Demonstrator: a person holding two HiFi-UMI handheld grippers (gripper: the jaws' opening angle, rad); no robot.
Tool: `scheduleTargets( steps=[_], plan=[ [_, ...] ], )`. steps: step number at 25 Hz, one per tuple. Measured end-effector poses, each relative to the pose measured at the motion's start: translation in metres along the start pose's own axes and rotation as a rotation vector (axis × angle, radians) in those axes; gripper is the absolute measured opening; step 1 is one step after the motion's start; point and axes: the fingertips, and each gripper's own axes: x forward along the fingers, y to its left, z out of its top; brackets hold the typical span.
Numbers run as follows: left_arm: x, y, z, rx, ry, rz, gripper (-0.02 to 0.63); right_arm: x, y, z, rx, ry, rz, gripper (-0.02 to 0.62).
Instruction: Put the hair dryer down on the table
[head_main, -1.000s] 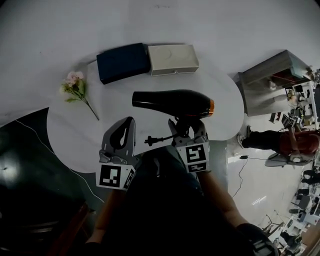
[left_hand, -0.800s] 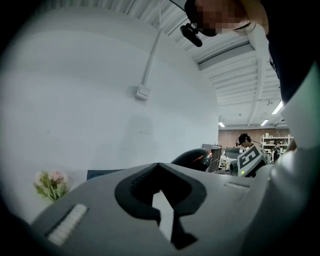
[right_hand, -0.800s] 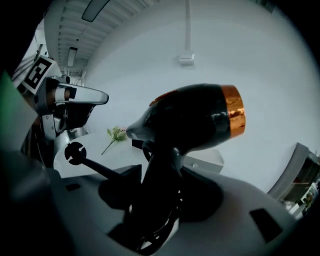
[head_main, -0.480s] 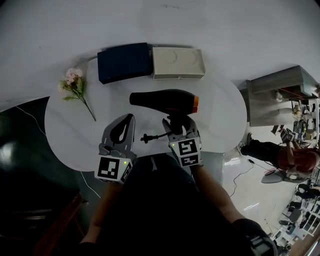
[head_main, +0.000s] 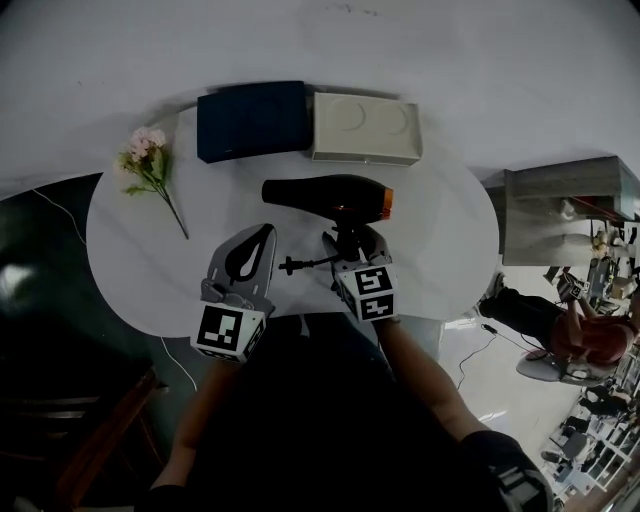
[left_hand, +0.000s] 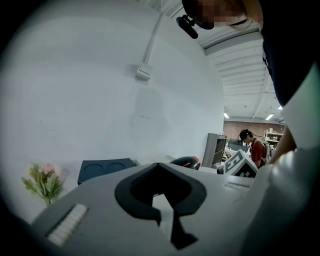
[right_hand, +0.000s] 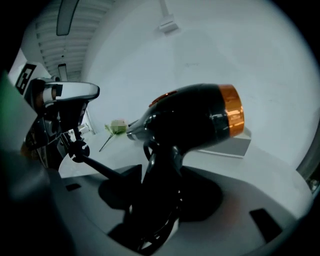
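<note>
The black hair dryer (head_main: 330, 197) with an orange ring at its back end lies level over the round white table (head_main: 440, 250), nozzle pointing left. My right gripper (head_main: 350, 243) is shut on its handle from the near side. In the right gripper view the handle (right_hand: 161, 175) stands between the jaws and the body (right_hand: 195, 117) sits above them. The plug and cord (head_main: 292, 266) stick out to the left. I cannot tell whether the dryer touches the table. My left gripper (head_main: 262, 236) hovers left of the plug, shut and empty, its tips (left_hand: 159, 165) meeting.
A navy box (head_main: 252, 120) and a beige box (head_main: 364, 128) lie side by side at the table's far edge. A pink flower sprig (head_main: 148, 165) rests at the left. A grey cabinet (head_main: 570, 195) and a seated person (head_main: 575, 335) are off to the right.
The right gripper has carried the hair dryer to the left relative to the two boxes, and it looks a little smaller and lower. The left gripper has hardly moved.
</note>
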Motion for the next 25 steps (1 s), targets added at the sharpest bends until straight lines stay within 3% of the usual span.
scheduleTargets(
  steps=[17,25],
  plan=[
    [0.017,0.010,-0.012,-0.026,0.073,0.051,0.011,0.046,-0.011,-0.026,0.264,0.119,0.175,0.238],
    [0.016,0.015,-0.015,-0.033,0.080,0.047,0.011,0.058,-0.020,-0.037,0.391,0.171,0.192,0.238]
  ],
)
